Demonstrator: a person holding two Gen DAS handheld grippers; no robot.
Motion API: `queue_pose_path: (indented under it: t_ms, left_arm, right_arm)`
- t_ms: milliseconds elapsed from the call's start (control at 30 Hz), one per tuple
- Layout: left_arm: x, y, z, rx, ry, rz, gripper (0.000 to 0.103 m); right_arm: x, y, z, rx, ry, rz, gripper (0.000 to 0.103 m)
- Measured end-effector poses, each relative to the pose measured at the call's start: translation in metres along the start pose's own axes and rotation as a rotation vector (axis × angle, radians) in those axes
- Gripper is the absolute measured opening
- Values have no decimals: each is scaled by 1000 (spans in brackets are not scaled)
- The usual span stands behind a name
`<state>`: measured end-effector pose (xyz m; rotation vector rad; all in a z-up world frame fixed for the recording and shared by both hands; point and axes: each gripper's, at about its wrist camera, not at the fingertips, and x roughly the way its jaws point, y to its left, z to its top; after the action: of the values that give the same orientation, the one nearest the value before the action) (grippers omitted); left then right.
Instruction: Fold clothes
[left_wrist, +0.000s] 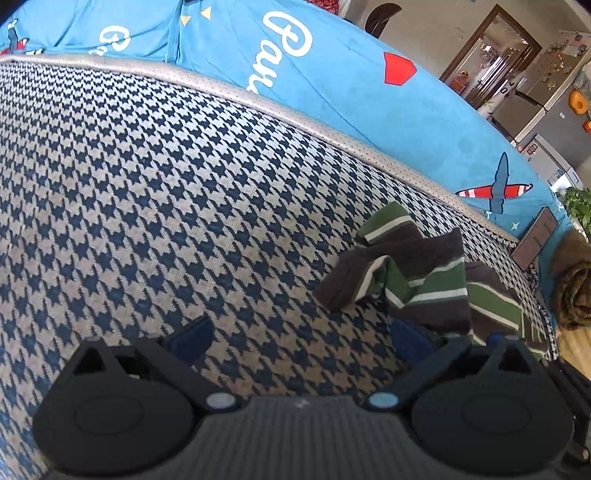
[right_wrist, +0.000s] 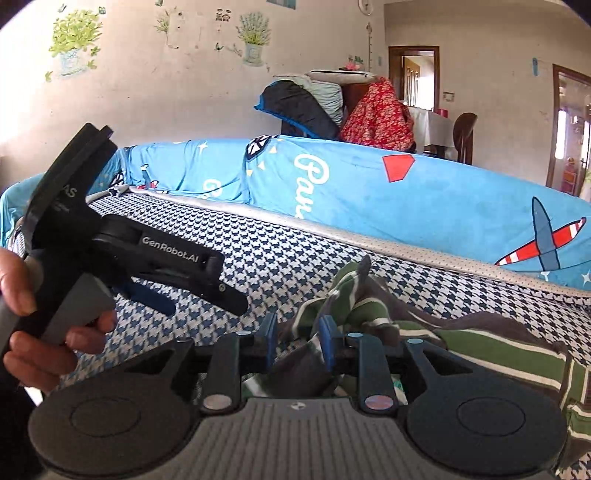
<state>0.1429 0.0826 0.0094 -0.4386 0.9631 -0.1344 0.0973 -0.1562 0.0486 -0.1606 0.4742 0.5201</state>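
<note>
Houndstooth cushion (left_wrist: 184, 192): blue-and-grey seat, grey piping along its back edge. Blue printed cover (right_wrist: 424, 199) behind. Striped garment (left_wrist: 417, 273), green, brown, white: crumpled near right end. Left gripper (left_wrist: 303, 339): jaws wide apart, empty. Right gripper (right_wrist: 295, 341): jaws slightly apart, cloth between. Wall (right_wrist: 155, 74): plant decals.

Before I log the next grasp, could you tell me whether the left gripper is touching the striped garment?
Apart. The right wrist view shows bare houndstooth cushion between the raised left gripper and the striped garment.
</note>
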Motion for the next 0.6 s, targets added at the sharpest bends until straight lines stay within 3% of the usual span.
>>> queue_pose_path:
  t_ms: [167,300,333,367,400,600]
  left_arm:
    - [19,3,11,-78,56,-74,103]
    - [26,5,14,-129,75,-104,103]
    - [28,5,14,-144,81,-114,103]
    - [29,5,14,-158,87,-124,103]
    - [30,6,14,-173,92,-134,103]
    - [38,8,12,-253,123,-192,103]
  right_arm:
    - [23,-5,9,-53,-4,-52,38]
    - [43,-7,5,-71,25,-53,37]
    - [47,-8,3,-70,29,-48,33]
    - [51,-9,1,-68,33,-42,12]
    - [50,-10,1,-58,32,-40,6]
    - [23,-29,6,65,-36,-65,5]
